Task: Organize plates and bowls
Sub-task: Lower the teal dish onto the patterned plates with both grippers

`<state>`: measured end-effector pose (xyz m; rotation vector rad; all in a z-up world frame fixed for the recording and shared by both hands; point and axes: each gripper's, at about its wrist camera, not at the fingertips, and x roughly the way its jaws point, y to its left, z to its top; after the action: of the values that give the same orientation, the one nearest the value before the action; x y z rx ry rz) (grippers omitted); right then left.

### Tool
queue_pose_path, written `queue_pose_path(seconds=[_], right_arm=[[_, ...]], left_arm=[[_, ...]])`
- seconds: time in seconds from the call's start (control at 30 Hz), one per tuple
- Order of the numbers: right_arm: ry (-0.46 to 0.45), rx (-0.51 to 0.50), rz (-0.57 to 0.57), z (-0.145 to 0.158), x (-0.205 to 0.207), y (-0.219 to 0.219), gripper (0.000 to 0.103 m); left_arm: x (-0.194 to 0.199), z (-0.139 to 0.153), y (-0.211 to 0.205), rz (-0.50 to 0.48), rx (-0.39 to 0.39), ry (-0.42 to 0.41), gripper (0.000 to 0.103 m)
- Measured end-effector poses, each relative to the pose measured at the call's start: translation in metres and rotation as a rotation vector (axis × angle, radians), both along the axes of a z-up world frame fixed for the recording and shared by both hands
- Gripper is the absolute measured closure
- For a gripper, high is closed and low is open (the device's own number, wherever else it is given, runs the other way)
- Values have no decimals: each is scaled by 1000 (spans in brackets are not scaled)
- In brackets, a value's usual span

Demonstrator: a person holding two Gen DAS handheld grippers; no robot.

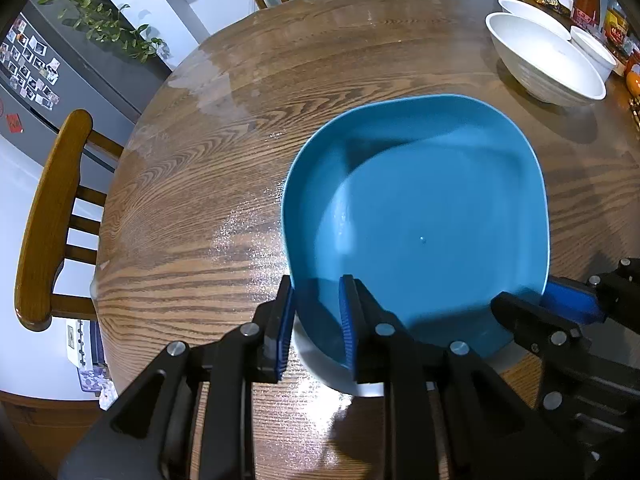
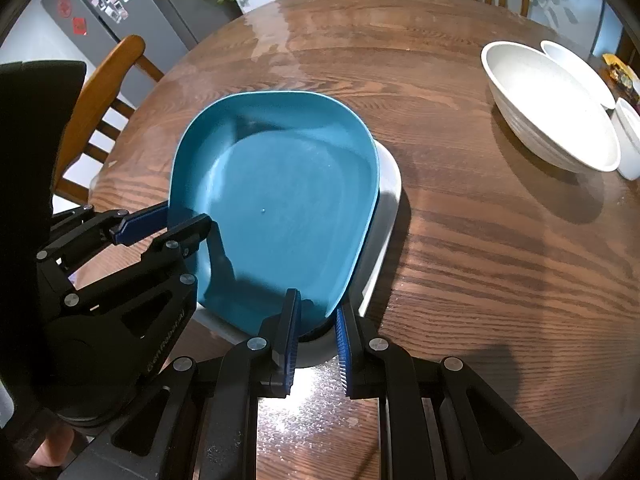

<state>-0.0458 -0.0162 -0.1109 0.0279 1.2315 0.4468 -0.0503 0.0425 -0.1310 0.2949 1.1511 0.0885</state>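
Observation:
A blue squarish plate (image 1: 420, 208) (image 2: 280, 196) lies on top of a white plate (image 2: 384, 208) on the round wooden table (image 1: 208, 184). My left gripper (image 1: 318, 300) has its fingers either side of the blue plate's near left rim, one pad under and one over. My right gripper (image 2: 318, 312) straddles the near rim of the blue plate in the same way; it also shows in the left wrist view (image 1: 536, 304). Whether either is clamped tight is hard to tell. A large white bowl (image 1: 544, 60) (image 2: 552, 108) sits at the far right.
Behind the large bowl are another white bowl (image 1: 532, 12) and a small white bowl (image 1: 594, 54). Jars and packets (image 1: 588, 4) crowd the far right edge. Wooden chairs (image 1: 52, 220) stand around the table. A fridge (image 1: 36, 80) is at left.

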Motion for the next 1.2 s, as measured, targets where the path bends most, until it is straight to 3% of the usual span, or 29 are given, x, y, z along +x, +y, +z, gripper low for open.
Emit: queue_pose_path(seconds=[1.1,1.2], right_arm=[[-29,-12,-7,8,-4,-1,86],[-28,-13,-9,7,-4,-2,86]], left_arm=[[-2,0,4,14,-6,5,80],[-1,1,4,17,-6,5,73]])
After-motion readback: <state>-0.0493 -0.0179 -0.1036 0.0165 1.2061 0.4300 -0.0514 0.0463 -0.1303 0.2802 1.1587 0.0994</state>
